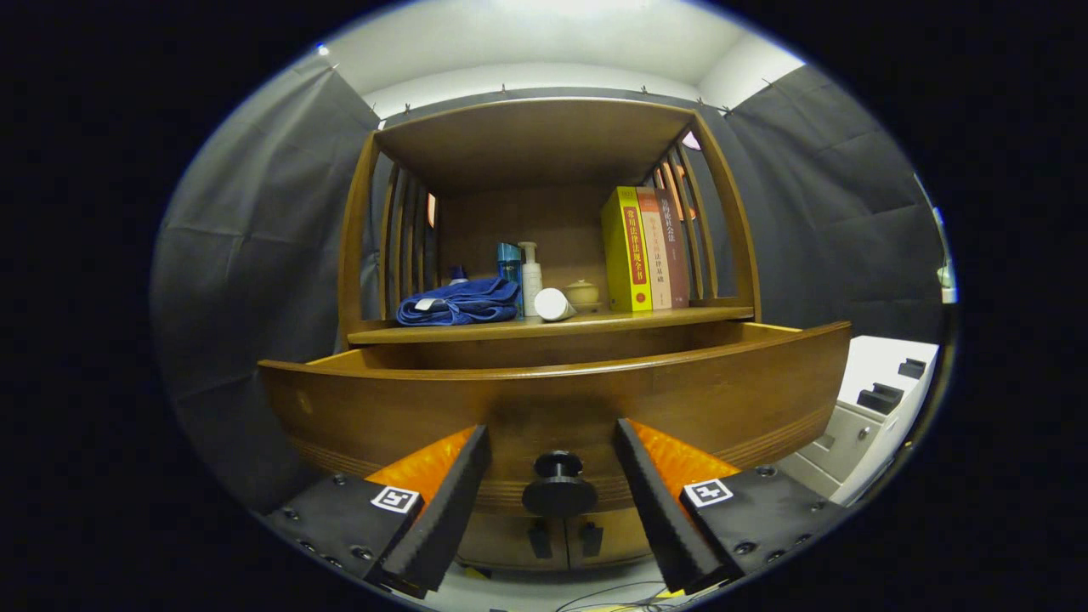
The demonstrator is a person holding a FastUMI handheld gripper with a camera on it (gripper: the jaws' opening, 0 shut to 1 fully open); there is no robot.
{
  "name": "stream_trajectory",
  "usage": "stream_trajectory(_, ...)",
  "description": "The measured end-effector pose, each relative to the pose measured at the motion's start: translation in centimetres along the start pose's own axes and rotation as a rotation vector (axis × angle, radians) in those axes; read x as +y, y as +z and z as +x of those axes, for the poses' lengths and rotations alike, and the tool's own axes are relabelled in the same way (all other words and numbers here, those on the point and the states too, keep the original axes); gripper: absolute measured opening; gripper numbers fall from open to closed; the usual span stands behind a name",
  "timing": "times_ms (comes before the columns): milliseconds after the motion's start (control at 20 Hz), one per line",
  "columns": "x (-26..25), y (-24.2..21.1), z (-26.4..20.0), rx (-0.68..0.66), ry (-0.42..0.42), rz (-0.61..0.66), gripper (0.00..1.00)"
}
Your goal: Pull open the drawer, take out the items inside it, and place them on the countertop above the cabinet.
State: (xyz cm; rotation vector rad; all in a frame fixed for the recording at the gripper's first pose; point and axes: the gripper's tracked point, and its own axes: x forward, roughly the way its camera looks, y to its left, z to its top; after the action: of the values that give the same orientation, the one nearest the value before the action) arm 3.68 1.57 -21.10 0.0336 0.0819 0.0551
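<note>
Drawer [552, 387] is out, front panel close ahead; its inside is hidden behind the panel, so can't tell what's in it. Tool [552, 484] is spread, fingers either side of the knob [558, 486], not touching it. Pull looks done; taking items out and setting them on the worktop [680, 316] is all left. Worktop already carries cloth [459, 303], bottles [531, 276], books [642, 248]; free room is its front edge, esp. right of centre. Tool needs to rise over the panel's top edge w/o clipping it.
</note>
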Motion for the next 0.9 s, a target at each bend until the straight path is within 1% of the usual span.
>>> stream_trajectory(200,0.3,0.6,0.3,-0.015,-0.002,0.0,0.98)
stream_trajectory(500,0.5,1.2,1.9,0.009,-0.004,-0.007,0.98)
stream_trajectory(750,0.5,1.2,4.5,0.038,-0.006,-0.001,0.98)
stream_trajectory(900,0.5,1.3,6.3,0.031,-0.007,-0.008,0.98)
